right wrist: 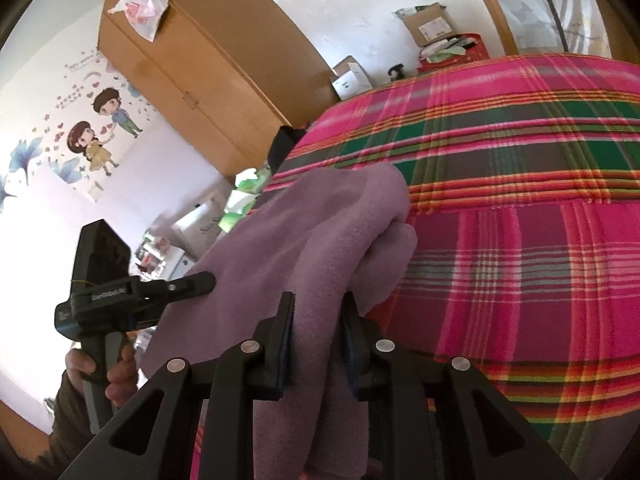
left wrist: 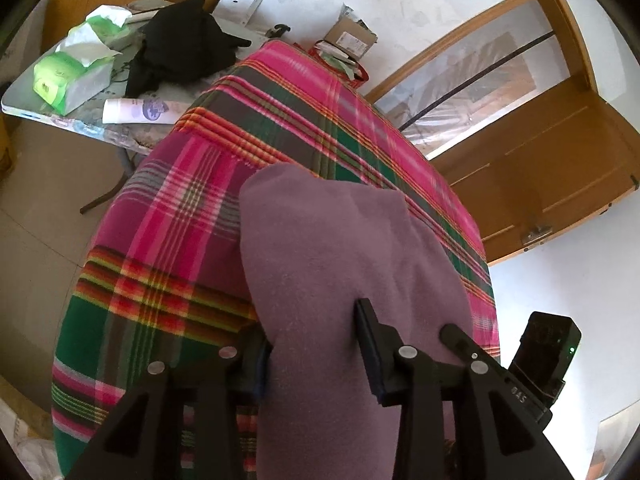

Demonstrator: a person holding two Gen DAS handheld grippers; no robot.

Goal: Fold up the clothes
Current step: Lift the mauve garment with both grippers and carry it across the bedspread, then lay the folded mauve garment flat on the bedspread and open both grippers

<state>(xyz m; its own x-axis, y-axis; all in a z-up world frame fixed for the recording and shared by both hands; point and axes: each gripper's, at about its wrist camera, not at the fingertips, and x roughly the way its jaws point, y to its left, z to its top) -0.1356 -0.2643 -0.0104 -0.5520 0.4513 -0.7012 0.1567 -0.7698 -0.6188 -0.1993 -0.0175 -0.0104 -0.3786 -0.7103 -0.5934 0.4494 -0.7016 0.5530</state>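
The task item is a mauve fleece garment (left wrist: 320,248) lying on a bed covered with a pink, green and red plaid blanket (left wrist: 168,240). In the left wrist view the garment runs from between the fingers of the left hand-held gripper (left wrist: 316,344) up onto the blanket, ending in a rounded fold. The fabric fills the gap between the two jaws; the right-side pad edge sits against the cloth, while the left-side pad is mostly hidden by it. Whether the pads press on the fabric cannot be told from this view.

In the right wrist view the right hand-held gripper (right wrist: 318,336) has a bunched section of the same garment (right wrist: 320,220) between its narrowly spaced jaws, with both pads against the cloth: it is grasping the garment. The fabric beyond the fingertips is gathered into folds resting on the blanket (right wrist: 520,240).

The right wrist view also shows the left hand-held gripper (right wrist: 192,284) from the side, at the garment's edge, with a hand (right wrist: 104,372) wrapped around its grip.

Beside the bed, a folding desk (left wrist: 24,104) carries green tissue packs (left wrist: 76,68), a dark garment (left wrist: 184,48) and a white tube (left wrist: 140,110). A wooden door (left wrist: 560,168) stands past the far side of the bed, and a wooden wardrobe (right wrist: 200,60) stands against the wall next to cartoon wall stickers (right wrist: 96,128)
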